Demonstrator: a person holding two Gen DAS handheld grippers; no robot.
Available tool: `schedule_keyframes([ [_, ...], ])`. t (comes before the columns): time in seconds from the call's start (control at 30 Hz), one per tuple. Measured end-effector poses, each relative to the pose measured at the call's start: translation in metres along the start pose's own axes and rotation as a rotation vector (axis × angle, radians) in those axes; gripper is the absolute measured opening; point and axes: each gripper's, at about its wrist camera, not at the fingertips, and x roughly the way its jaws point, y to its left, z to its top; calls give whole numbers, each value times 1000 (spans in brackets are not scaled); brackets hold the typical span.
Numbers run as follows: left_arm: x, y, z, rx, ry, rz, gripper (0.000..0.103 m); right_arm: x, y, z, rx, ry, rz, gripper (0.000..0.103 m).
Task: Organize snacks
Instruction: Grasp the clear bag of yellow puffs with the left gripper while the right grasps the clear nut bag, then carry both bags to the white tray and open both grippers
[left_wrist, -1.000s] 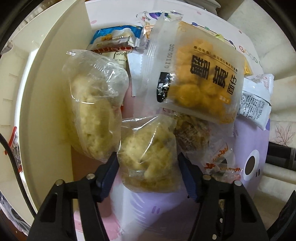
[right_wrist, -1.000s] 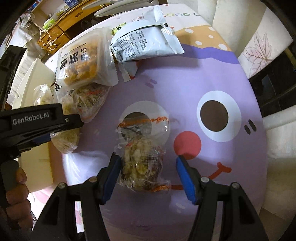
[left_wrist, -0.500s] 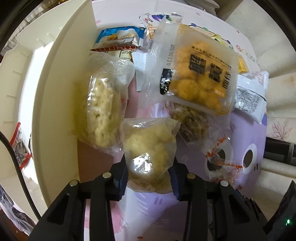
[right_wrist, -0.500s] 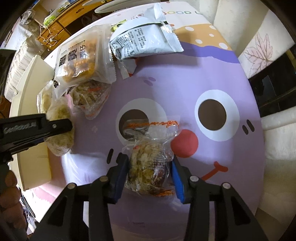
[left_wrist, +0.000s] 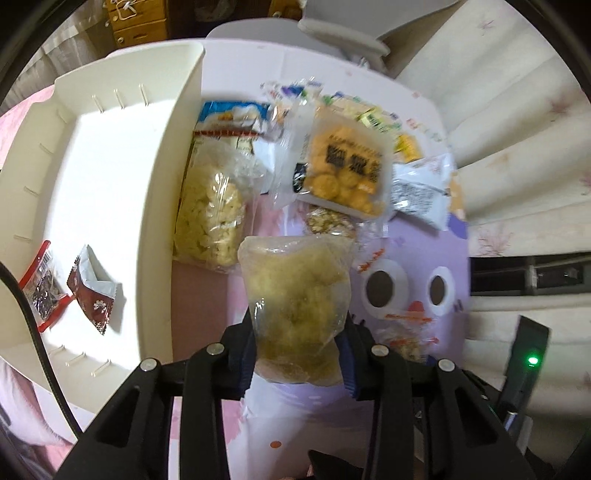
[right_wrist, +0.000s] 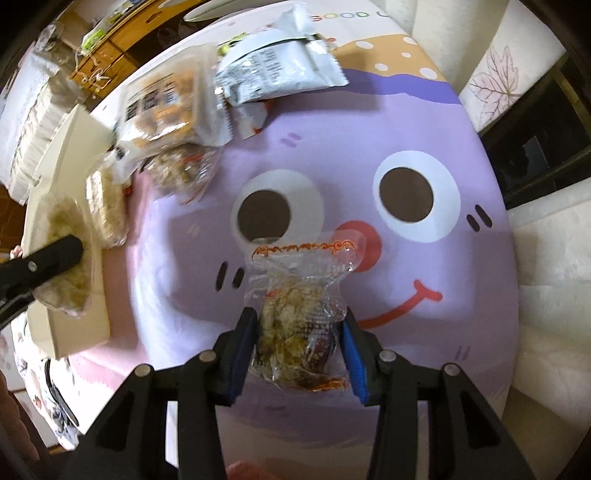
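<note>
**Crinkly plastic in both grippers**

Clear film is all I have to grip: soft, light, slippery. My left gripper (left_wrist: 298, 356) has just finished closing and is clamped across the lower half of the pale puffed-snack bag (left_wrist: 295, 302), held off the desk beside the cream tray (left_wrist: 162, 192). My right gripper (right_wrist: 298, 345), likewise just closed, pinches the mixed-snack packet (right_wrist: 299, 321) over the purple cartoon mat (right_wrist: 424, 314); I cannot tell whether it is clear of the mat. The contents probably crush easily, so I judge a mid-body hold safest. Both grippers point steeply downward.
</note>
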Motion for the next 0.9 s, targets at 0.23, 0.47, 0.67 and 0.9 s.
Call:
schedule_keyframes([
  [0.23, -38, 3, -4, 51, -102, -100, 36, -11, 30, -15, -70, -11, 43, 45],
  [0.47, -77, 20, -16, 93, -167, -161, 36, -37, 48, -25, -103, -98, 91, 45],
  [0.67, -108, 43, -28, 142, -195, -183, 36, -65, 67, -39, -86, -171, 129, 45],
  [0.9, -140, 83, -36, 179, -223, -199, 36, -93, 105, -54, -73, -279, 174, 45],
])
